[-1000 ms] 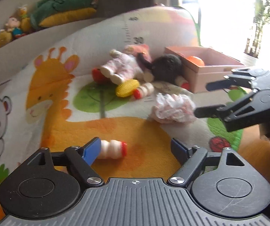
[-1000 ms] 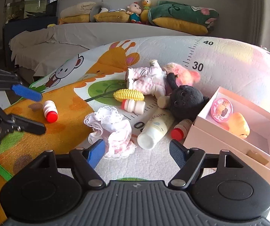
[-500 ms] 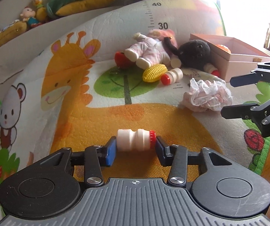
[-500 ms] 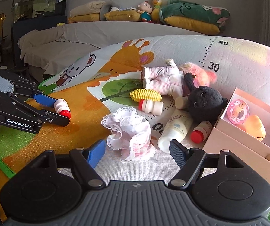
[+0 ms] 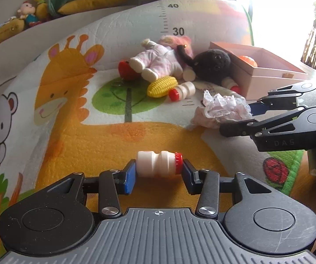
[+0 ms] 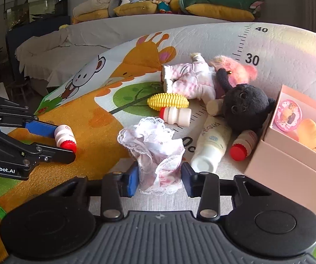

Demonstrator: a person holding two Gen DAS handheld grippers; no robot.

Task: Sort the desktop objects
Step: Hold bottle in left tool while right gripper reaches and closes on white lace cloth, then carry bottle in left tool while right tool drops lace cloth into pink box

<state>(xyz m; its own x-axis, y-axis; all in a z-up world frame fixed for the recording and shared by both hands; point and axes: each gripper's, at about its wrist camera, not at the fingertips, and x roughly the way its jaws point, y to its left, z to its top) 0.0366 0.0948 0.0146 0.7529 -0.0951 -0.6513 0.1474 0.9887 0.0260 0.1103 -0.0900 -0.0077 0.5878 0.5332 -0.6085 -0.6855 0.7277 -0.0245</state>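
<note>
The left claw [image 5: 159, 173] is clamping a small bottle [image 5: 158, 164] end to end: one blue pad is pressing its white base, the other its red cap, so the bottle's long axis is running straight across the jaws. It is hanging just above the orange part of the mat [image 5: 105, 136], low and near the mat's front edge.

The right claw [image 6: 159, 181] is closing in on the lace cloth [image 6: 153, 147]. Its pads are sitting either side of the cloth's near end, narrowed around it, though whether they are truly pinching the fabric or only bracketing it is hard to say. The cloth is lying directly ahead of that claw, bunched, with no clear long axis.

The key bearing: the pink box [image 6: 294, 160] is lying to the right, well apart from the left claw and just beside the right one. A pacifier case [image 6: 286, 115] and a yellow toy [image 6: 311, 135] are already sitting inside it. Judging from that, the bottle is facing a long carry across the mat, past the cloth, while the right claw is the nearer arm.

Still lying out between the two are the corn [image 6: 167, 101], two more bottles [image 6: 175, 115] [image 6: 243, 145], a lotion tube [image 6: 210, 147], the doll [image 6: 193, 81] and the black plush [image 6: 243, 107].
</note>
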